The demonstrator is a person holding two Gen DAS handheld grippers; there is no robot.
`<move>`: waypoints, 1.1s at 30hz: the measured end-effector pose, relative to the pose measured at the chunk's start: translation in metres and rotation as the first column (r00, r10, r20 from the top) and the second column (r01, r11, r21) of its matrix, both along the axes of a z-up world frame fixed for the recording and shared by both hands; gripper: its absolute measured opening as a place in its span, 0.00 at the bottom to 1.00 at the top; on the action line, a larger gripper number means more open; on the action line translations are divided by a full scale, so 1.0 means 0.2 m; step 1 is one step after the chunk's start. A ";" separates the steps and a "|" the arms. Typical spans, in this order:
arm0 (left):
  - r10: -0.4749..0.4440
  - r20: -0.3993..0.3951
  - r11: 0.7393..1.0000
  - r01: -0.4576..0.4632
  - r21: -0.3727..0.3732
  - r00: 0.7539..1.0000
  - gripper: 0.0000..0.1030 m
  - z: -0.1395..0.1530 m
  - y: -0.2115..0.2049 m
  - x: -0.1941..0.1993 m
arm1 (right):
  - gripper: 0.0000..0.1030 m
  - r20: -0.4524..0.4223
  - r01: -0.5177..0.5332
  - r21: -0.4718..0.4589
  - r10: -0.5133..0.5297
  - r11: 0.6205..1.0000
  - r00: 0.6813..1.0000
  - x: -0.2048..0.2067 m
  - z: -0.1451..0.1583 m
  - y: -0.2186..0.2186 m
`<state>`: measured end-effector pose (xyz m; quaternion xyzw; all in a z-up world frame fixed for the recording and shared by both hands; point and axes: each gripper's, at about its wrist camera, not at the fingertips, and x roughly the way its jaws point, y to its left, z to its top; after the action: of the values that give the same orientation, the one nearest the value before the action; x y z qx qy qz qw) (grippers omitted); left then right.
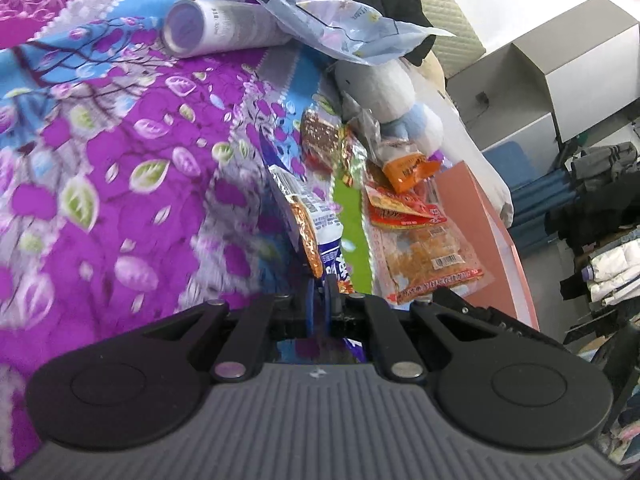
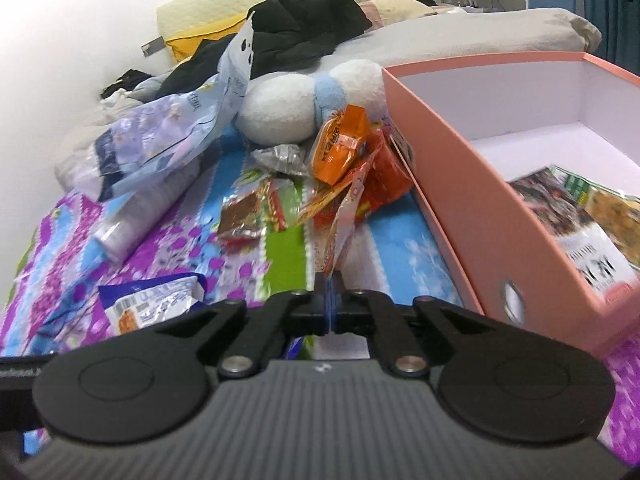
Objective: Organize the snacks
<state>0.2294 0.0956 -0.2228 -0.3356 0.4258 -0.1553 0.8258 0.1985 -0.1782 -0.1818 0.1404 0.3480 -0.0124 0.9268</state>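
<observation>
My left gripper [image 1: 320,292] is shut on the lower end of a blue and white snack packet [image 1: 308,208], which stands up from the jaws above the purple floral bedspread [image 1: 120,200]. My right gripper [image 2: 328,300] is shut on a thin clear packet with orange print [image 2: 348,208], seen edge-on and rising toward the snack pile. That pile holds an orange packet [image 2: 340,140], a red packet [image 2: 384,184] and a brown packet [image 2: 244,216]. The pink box [image 2: 460,184] stands just right of the right gripper, with packets [image 2: 580,216] lying inside.
A white and blue plush toy [image 2: 296,108], a crumpled light blue bag [image 2: 176,136] and a silver can [image 1: 216,28] lie behind the snacks. Black clothes [image 2: 312,24] and pillows are piled at the headboard. Past the bed's right edge stand shelves [image 1: 560,80].
</observation>
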 end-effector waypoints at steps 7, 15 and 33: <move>-0.003 -0.017 1.000 0.003 0.011 1.000 0.05 0.06 0.05 -0.23 | 0.03 -0.039 -0.036 0.037 0.038 0.999 0.999 -0.28 0.06 -0.03; 0.035 -0.063 0.998 -0.032 0.047 0.997 0.05 0.08 0.15 -0.42 | 0.04 -0.095 -0.080 0.062 0.086 0.995 0.992 -0.54 0.05 -0.05; 0.197 -0.187 0.973 -0.169 0.158 0.962 0.92 0.05 0.14 -0.38 | 0.84 -0.156 -0.090 -0.125 0.070 0.988 0.985 -0.61 -0.08 -0.12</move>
<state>0.1527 0.1235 -0.2135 -0.3284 0.4841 -0.0128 0.8110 0.0771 -0.2020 -0.1975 0.0635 0.4211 -0.0087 0.9047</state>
